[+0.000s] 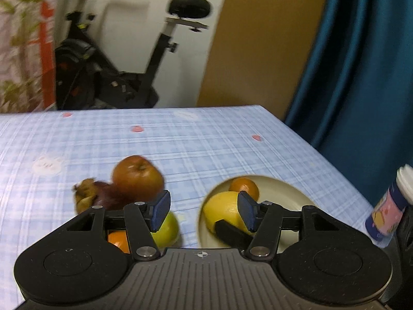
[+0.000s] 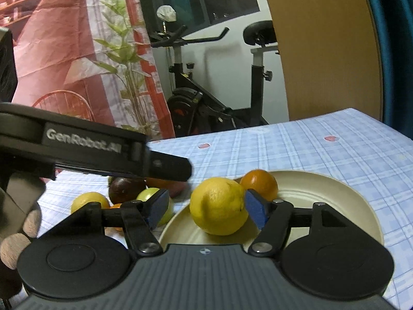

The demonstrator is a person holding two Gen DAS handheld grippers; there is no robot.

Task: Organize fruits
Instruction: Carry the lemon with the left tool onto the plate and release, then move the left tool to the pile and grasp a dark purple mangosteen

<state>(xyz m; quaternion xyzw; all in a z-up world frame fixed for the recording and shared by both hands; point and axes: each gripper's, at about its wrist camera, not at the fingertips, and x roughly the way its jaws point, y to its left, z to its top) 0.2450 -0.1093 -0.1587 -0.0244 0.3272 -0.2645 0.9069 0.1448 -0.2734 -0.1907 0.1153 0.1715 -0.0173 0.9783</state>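
Observation:
A cream plate (image 2: 322, 193) on the blue checked tablecloth holds a lemon (image 2: 218, 206) and an orange (image 2: 259, 183). My right gripper (image 2: 206, 208) is open around the lemon: the right pad sits at its side, the left pad stands clear, and the lemon rests on the plate. My left gripper (image 1: 204, 210) is open with nothing in it, hovering above the gap between the plate (image 1: 281, 188) and a loose pile: a red apple (image 1: 138, 178), a dark reddish fruit (image 1: 103, 196), a green apple (image 1: 169, 228) and a small orange (image 1: 118, 240). A second yellow fruit (image 2: 90, 202) lies left of the pile.
A bottle with a cartoon label (image 1: 387, 214) stands at the right table edge. A gloved hand (image 2: 18, 237) holds the left gripper (image 2: 178, 169) above the pile. Beyond the table are an exercise bike (image 2: 206, 90), a plant and a blue curtain (image 1: 361, 64).

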